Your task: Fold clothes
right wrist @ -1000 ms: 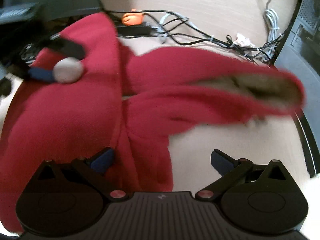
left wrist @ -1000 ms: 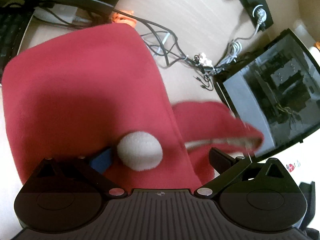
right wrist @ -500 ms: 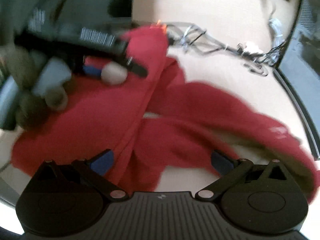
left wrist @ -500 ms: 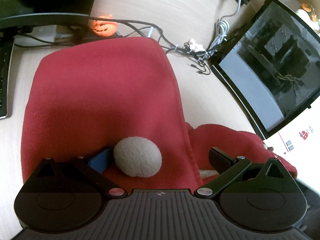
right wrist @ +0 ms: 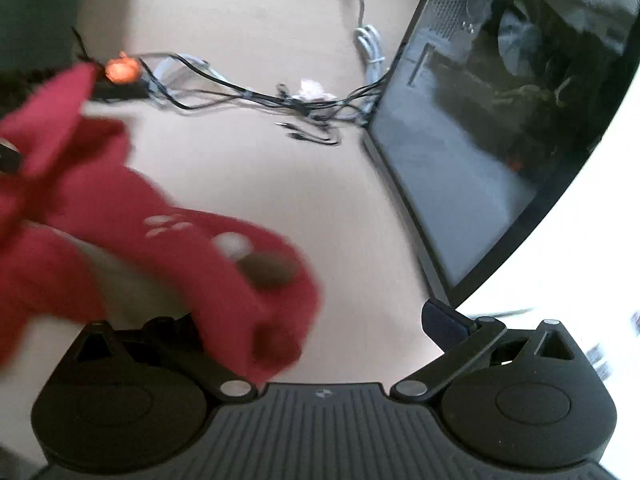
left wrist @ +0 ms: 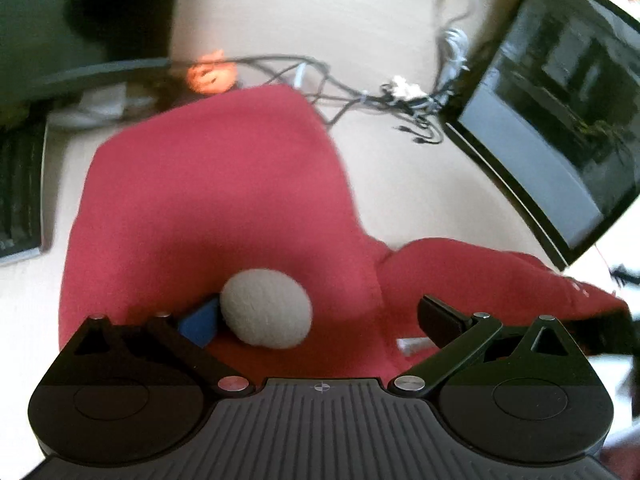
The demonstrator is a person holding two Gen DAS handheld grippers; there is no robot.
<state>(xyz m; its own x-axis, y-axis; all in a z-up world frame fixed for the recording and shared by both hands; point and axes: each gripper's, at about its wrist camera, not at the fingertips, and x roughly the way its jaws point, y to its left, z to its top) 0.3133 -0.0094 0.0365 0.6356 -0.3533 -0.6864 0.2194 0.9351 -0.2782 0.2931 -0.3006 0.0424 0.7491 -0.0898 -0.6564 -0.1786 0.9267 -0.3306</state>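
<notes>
While blur smears the red garment (right wrist: pixel 132 248), both grippers (left wrist: pixel 320 312) (right wrist: pixel 316 320) gape; its folds hide the right one's left finger

Blurred red garment (right wrist: pixel 132 248) over left finger of wide-spread right tool (right wrist: pixel 320 316), cables (right wrist: pixel 256 100), dark glass panel (right wrist: pixel 480 160)

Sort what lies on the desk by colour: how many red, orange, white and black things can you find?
Red: 1, the garment
Orange: 1, the small figure
White: 1, the pom-pom
Black: 2, the glass-sided computer case and the cable tangle
Total: 5
</notes>
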